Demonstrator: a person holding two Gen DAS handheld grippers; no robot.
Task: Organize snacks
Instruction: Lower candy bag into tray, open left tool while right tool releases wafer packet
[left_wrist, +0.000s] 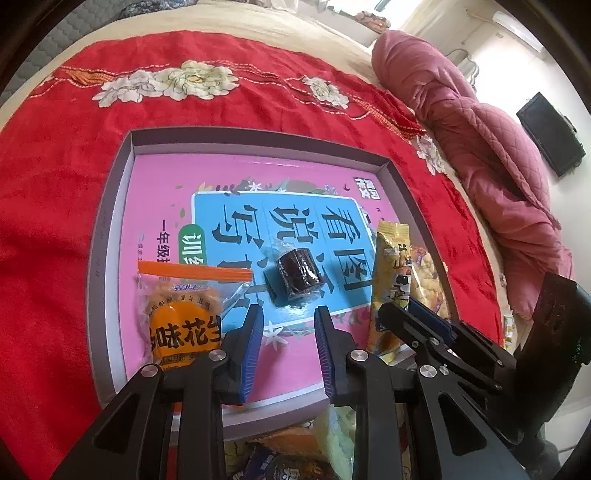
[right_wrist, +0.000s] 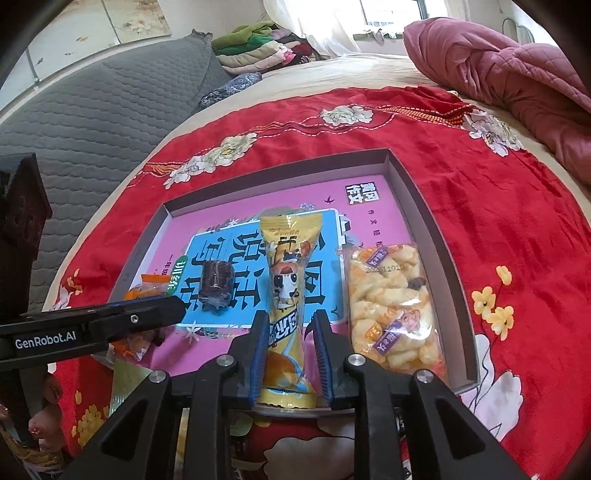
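R gripper jaws slack around yellow snack pack, not pinching; light, crinkly, slippery, so grip mid-body. L gripper nearly shut, empty.

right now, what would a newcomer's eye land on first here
The shallow box with its loud pink and blue printed floor, lying on a red flowered blanket. Inside it four snacks lie side by side, and the tall yellow cartoon packet stands out, its near end between the right gripper fingers.
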